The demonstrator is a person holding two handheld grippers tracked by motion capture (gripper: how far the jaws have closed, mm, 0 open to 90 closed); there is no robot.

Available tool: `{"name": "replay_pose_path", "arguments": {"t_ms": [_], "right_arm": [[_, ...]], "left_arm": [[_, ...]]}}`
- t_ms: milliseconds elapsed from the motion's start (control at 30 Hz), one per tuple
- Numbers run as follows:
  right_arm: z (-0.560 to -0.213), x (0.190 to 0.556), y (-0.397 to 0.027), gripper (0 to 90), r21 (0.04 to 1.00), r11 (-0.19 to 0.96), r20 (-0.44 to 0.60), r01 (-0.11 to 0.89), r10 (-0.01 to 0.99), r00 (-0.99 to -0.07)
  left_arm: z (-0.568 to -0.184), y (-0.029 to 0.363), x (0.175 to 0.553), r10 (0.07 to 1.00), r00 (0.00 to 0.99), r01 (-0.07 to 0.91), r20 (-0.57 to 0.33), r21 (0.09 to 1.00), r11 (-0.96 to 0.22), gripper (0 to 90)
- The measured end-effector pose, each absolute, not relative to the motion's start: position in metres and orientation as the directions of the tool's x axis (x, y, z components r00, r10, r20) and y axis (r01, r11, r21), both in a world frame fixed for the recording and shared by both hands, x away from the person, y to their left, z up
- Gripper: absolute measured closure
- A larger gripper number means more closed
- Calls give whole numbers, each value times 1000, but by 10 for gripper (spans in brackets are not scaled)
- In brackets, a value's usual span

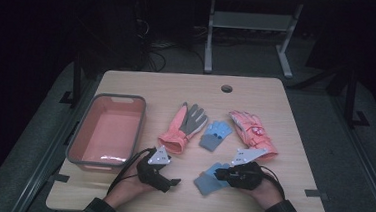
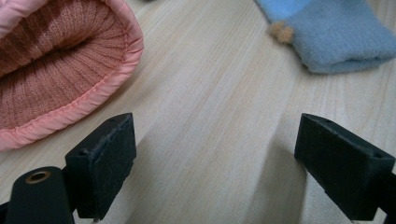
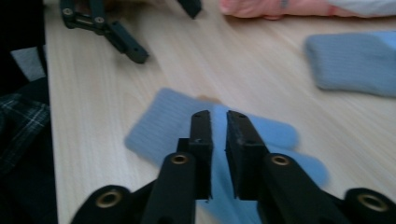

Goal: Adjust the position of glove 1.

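Blue glove (image 3: 168, 123) lies under right tool (image 3: 219, 135).

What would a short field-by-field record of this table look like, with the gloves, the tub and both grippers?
table: light wood
tub: red-orange, grey rim, left side
pink gloves: two, one near the middle, one to the right
far blue glove: between the pink ones
near blue glove: front, under the right gripper
left gripper: jaws wide apart, nothing between them
right gripper: jaws a narrow gap apart, nothing gripped, above the near blue glove
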State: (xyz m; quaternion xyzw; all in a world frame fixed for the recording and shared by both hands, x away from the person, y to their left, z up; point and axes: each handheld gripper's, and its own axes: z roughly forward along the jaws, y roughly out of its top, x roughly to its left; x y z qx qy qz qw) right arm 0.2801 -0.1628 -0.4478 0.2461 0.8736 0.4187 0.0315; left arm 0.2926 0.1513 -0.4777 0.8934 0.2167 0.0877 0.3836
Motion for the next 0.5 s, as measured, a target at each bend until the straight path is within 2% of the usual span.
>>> {"name": "replay_pose_path", "arguments": {"t_ms": [200, 500], "right_arm": [[-448, 277, -190, 681, 747, 495, 152, 444, 523, -839], [-456, 267, -228, 410, 739, 480, 93, 473, 623, -777]], "left_arm": [[-478, 151, 293, 454, 891, 319, -8, 723, -613, 120], [-478, 151, 292, 456, 890, 320, -8, 723, -612, 120]]}}
